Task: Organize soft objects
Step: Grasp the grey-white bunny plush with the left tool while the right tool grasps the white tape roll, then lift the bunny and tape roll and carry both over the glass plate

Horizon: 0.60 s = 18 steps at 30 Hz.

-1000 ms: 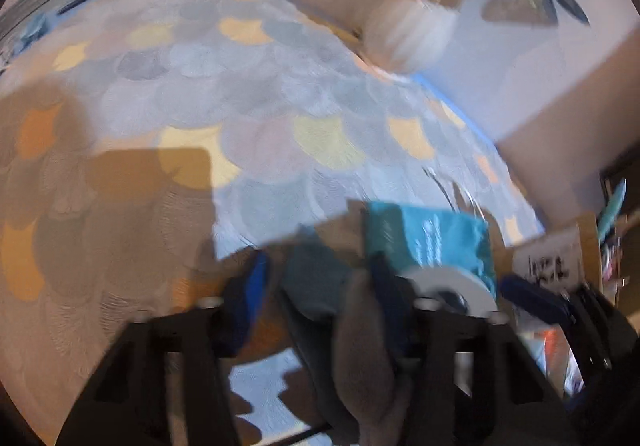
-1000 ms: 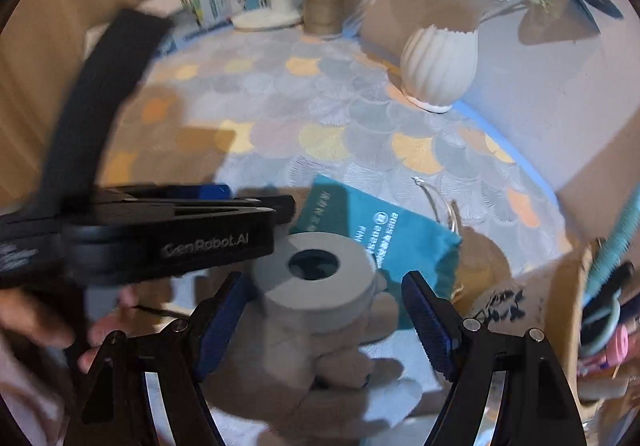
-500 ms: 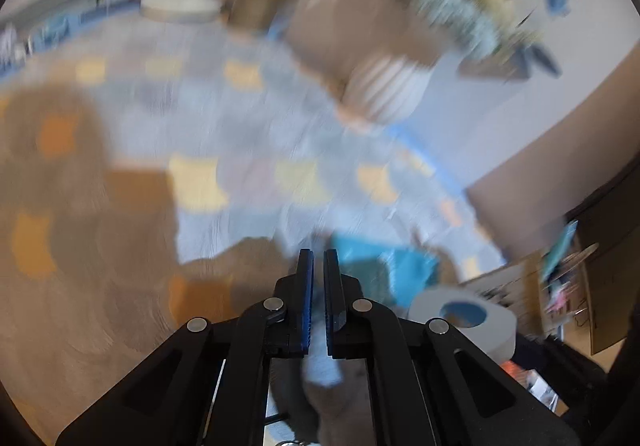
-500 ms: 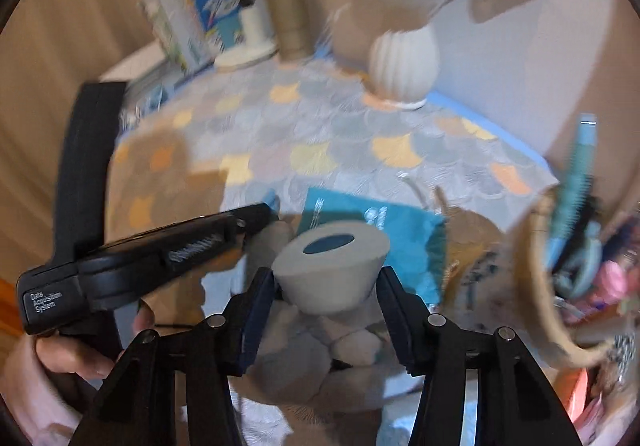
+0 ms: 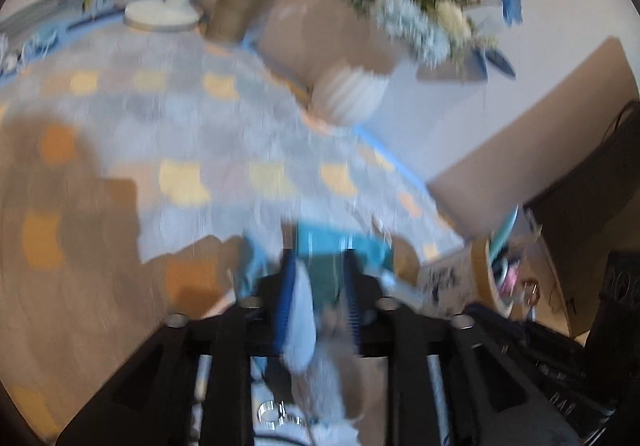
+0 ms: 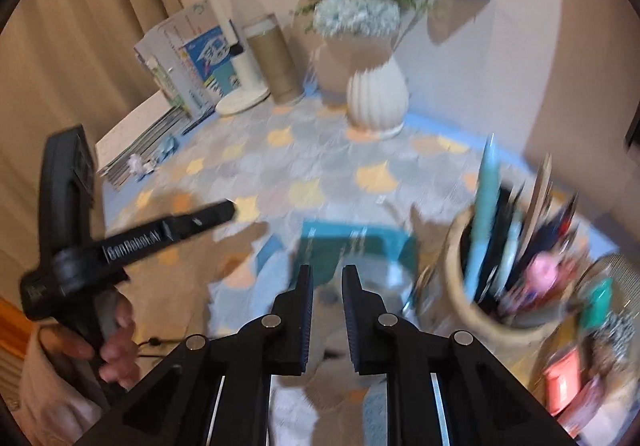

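Grey roll (image 6: 391, 270) is out of the right tongs (image 6: 324, 286) now; half a sec ago it sat between them. Those tongs are closing to a narrow slot w/ nothing pinched, only the grey plush toy (image 6: 320, 394) showing through the gap, lying on the bench (image 6: 320, 165) right under them. The roll looks to lie just past the right fingertip on the teal pouch (image 6: 340, 246), but it's blurred, can't be sure. The pouch lies flat beyond the toy, near the pen pot (image 6: 480, 310).

Left tongs (image 5: 320, 294), pressed together a moment back, are opening, pads apart. That view is v. blurred: grey plush shows low in the gap, pouch behind, and I see no pinch. Off to the left a hand (image 6: 116, 342) holds that gripper's grip.
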Tool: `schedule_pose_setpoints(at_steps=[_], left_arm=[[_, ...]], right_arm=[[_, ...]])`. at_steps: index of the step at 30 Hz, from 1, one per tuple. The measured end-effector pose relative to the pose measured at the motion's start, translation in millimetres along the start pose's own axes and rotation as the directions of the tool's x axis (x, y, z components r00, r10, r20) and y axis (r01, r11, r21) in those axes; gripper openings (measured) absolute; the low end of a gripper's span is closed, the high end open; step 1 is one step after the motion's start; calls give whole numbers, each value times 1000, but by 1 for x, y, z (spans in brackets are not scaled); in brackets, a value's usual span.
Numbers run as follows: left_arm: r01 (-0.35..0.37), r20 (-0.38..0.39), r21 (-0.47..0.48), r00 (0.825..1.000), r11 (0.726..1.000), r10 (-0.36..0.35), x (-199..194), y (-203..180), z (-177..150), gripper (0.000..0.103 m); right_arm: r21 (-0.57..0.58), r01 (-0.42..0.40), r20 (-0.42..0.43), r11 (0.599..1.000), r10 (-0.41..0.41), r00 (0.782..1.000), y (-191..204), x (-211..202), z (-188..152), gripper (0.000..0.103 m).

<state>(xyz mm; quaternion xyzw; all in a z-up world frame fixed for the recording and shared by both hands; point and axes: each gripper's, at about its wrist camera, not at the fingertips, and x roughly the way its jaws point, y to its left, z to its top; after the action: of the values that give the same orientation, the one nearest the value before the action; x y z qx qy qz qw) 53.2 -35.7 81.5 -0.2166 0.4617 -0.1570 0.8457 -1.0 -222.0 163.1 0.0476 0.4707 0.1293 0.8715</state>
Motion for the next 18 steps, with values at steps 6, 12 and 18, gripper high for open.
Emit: schedule_pose_setpoints(at_steps=[6,12,18], left_arm=[[-5,-100,-17,995,1000,3,18,-8,-52,72],[24,-174,-70,984,997,-36,39,-5,-71,54],[-6,-139,-58,990,998,-2,39,-10,-80,47]], right_arm=[[-39,60,-25,997,-61,998,-1,10,-19,34],[-239,149,-3,959,-154,988,13,28,-8,53],[-437,237,-104,868,-310,945,29,78,14,57]])
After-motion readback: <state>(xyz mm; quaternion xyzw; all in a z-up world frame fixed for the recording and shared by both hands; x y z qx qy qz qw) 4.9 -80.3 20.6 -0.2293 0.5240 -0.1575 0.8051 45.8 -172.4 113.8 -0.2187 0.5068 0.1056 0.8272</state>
